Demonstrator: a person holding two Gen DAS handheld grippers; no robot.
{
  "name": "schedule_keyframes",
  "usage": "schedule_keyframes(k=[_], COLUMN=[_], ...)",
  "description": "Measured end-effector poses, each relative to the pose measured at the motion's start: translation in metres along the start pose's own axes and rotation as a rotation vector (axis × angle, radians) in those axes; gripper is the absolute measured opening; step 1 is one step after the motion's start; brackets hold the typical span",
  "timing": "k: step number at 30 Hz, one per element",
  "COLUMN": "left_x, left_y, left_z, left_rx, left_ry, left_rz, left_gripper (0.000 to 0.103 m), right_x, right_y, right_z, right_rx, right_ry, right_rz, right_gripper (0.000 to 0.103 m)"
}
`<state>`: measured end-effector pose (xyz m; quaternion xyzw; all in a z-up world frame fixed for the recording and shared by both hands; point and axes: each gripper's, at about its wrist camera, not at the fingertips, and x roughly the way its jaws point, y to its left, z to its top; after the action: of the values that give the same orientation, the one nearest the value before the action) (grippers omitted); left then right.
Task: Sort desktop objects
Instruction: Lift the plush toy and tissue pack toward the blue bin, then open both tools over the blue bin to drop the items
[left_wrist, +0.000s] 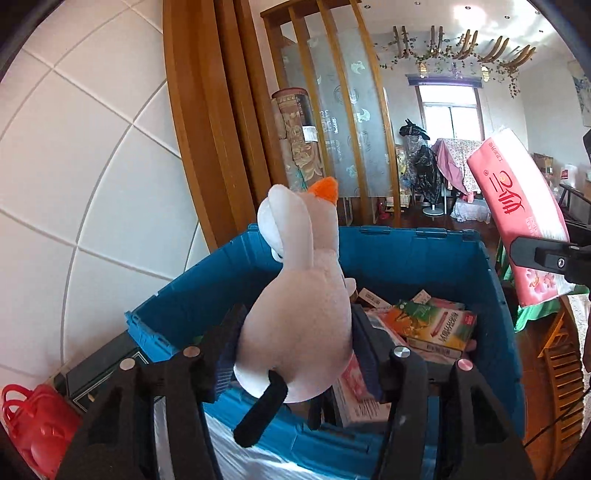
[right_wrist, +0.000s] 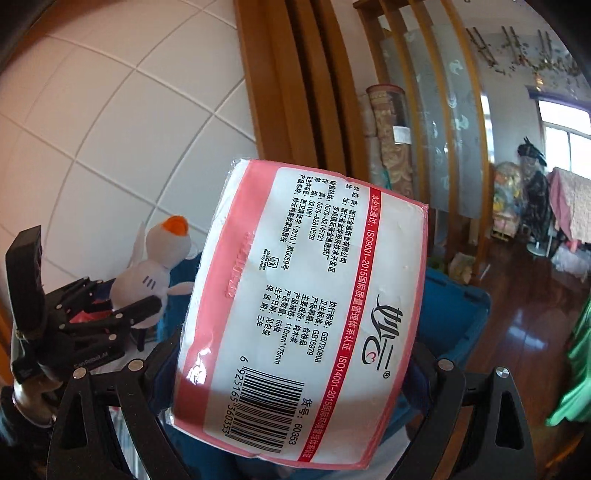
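Judging by looks, the plush goose (left_wrist: 299, 295), soft and light, is gripped at the belly by the left tongs (left_wrist: 295, 332) over the blue crate (left_wrist: 406, 251), while the squashy, slick-wrapped tissue pack (right_wrist: 306, 314) is clenched mid-body in the right tongs (right_wrist: 295, 369).

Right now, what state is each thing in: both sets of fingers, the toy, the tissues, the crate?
Left gripper: fingers either side of the plush duck; grip unclear.
Plush duck: upright, aloft over the crate.
Right gripper: fingers closed on the tissue pack.
Tissue pack: sealed, held aloft, tilted.
Blue crate: open, holding boxes.
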<state>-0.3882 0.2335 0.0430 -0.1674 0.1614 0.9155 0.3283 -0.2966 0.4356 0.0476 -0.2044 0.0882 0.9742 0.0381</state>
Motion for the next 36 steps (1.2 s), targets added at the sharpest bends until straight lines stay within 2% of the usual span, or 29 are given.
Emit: schedule_keyframes(k=[1,2,4,8,12,25,31,36], left_x=[0.009,0.017,0.028,0.032,0.027,0.012,-0.001,-0.025], left_y=[-0.002,-0.001,0.0,0.011,0.013,0.013,0.03,0.051], left_z=[0.008,0.014,0.025,0.035,0.022,-0.023,-0.042,-0.07], left_rx=[0.01,0.022,0.024,-0.022,-0.048,-0.141,-0.18,-0.225], left_ry=[0.009,0.021,0.021,0.02,0.019,0.051,0.054,0.067], left_rz=[0.028,0.058,0.128,0.201,0.241,0.369,0.457,0.513], left_gripper=[0.065,0.079,0.084,0.087,0.087,0.087,0.087,0.087], right_x=[0.01,0.018,0.03,0.025,0.014,0.03,0.029,0.028], right_y=[-0.01,-0.02,-0.033,-0.049,-0.049,-0.047,-0.032,-0.001], right_z=[0.007,0.013,0.022,0.029,0.02,-0.009,-0.013,-0.018], right_rx=[0.005,0.008,0.019,0.051,0.031,0.022,0.003,-0.018], right_ry=[0.012,0.026,0.029,-0.006,-0.032,0.039,0.034,0.042], right_rz=[-0.007,-0.001,0.017,0.062,0.095,0.162,0.214,0.28], right_gripper=[0.097,0.101,0.103,0.103,0.103,0.103,0.103,0.103])
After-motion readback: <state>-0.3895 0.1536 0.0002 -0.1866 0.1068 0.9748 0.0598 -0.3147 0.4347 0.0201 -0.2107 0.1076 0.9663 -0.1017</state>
